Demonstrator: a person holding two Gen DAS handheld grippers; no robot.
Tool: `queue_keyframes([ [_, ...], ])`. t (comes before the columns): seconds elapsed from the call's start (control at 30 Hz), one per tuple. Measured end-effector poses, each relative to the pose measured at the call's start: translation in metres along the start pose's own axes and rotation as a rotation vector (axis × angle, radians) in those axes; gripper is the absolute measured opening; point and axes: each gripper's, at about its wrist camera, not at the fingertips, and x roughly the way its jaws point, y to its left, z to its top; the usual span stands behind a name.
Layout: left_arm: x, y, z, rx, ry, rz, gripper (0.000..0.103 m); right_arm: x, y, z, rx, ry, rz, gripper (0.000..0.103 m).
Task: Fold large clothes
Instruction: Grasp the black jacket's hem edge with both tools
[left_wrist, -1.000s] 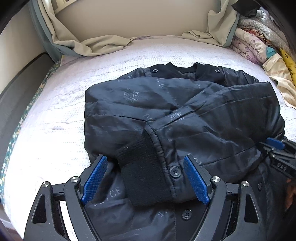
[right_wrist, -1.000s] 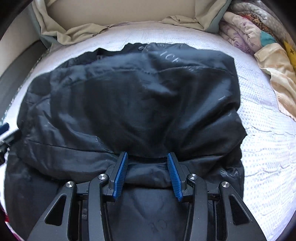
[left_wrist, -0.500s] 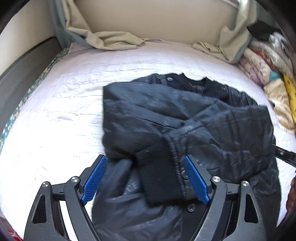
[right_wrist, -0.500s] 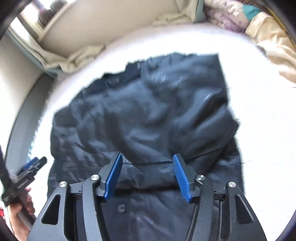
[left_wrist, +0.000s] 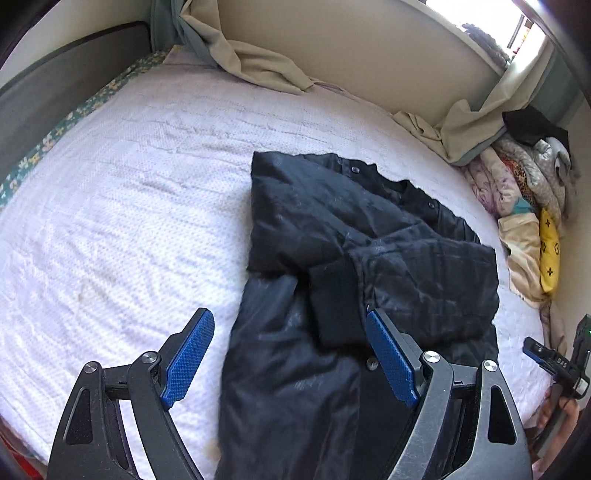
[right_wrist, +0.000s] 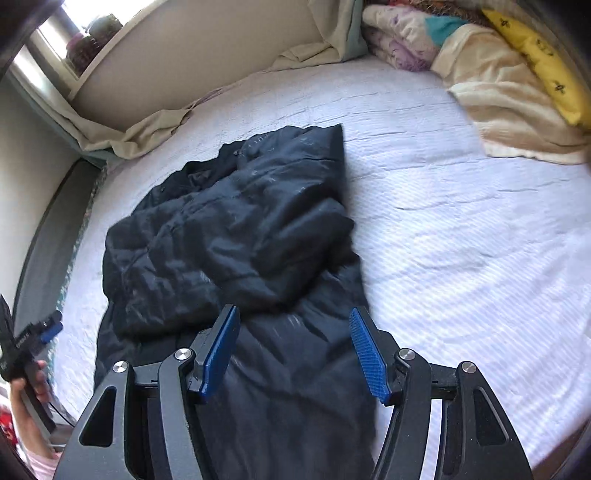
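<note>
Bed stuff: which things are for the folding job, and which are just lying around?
For the job:
- jacket
- left gripper, open
- right gripper, open

Just lying around:
- blanket pile
- yellow cloth
- beige curtain
- bed, which only bears the jacket

Black jacket (left_wrist: 369, 258); white bedspread (left_wrist: 129, 203)

Our left gripper (left_wrist: 291, 358) and right gripper (right_wrist: 295, 354) share black angular frames, silver round screws and textured blue pads (left_wrist: 391, 356); our hand (right_wrist: 27, 402) shows bare skin.
</note>
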Motion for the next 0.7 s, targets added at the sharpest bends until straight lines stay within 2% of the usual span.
queue_keyframes([
  [0.13,-0.013,0.009,-0.019,0.006,0.054,-0.017,0.087,-0.024,-0.006,-0.026,0.017,0.035,0.047,0.061],
  [0.27,-0.015,0.025,-0.050,-0.015,0.145,-0.038,0.087,-0.044,-0.021,-0.060,0.003,0.045,0.044,0.063],
  [0.4,-0.002,0.050,-0.077,-0.101,0.207,-0.085,0.087,-0.038,-0.045,-0.092,0.030,0.076,0.069,0.064],
  [0.47,0.009,0.063,-0.090,-0.143,0.243,-0.086,0.087,-0.029,-0.056,-0.106,0.079,0.128,0.081,0.064],
  [0.57,0.017,0.070,-0.100,-0.153,0.291,-0.080,0.087,-0.026,-0.065,-0.116,0.130,0.147,0.156,0.064],
  [0.7,0.022,0.076,-0.111,-0.180,0.343,-0.142,0.087,-0.018,-0.081,-0.125,0.205,0.188,0.199,0.064],
])
